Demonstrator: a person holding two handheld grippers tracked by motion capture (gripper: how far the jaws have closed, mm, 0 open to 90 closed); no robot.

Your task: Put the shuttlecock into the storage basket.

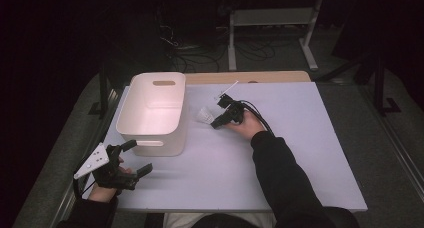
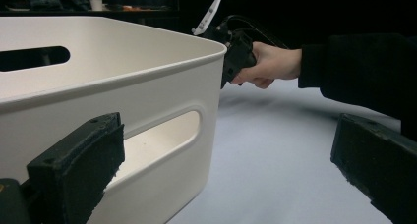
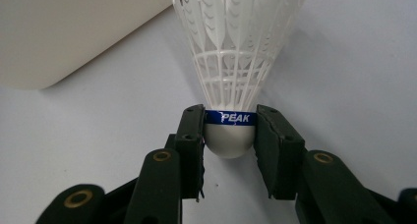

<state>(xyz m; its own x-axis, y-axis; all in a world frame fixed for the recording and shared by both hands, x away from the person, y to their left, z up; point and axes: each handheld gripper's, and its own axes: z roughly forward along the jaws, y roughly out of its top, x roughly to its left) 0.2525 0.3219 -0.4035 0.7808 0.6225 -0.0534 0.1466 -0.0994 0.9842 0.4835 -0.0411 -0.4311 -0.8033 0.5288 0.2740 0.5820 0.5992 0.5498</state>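
The right arm, in a dark sleeve, reaches forward across the middle, its hand (image 1: 243,126) wrapped round the right gripper (image 1: 216,115), which points left with jaws clamped together on something small. The left hand (image 1: 111,184) rests near the front left corner, holding the left gripper (image 1: 137,157) level, jaws spread wide

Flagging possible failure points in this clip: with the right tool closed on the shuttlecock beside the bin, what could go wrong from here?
1. The right tool pinches only the rounded cork head of the shuttlecock, at its blue band; the head might slip out when lifted.
2. The white bin stands close beside the shuttlecock, so its feather skirt could snag the bin's wall or rim on the way in.
3. The left tool is open and not holding the bin, which a knock might shift.
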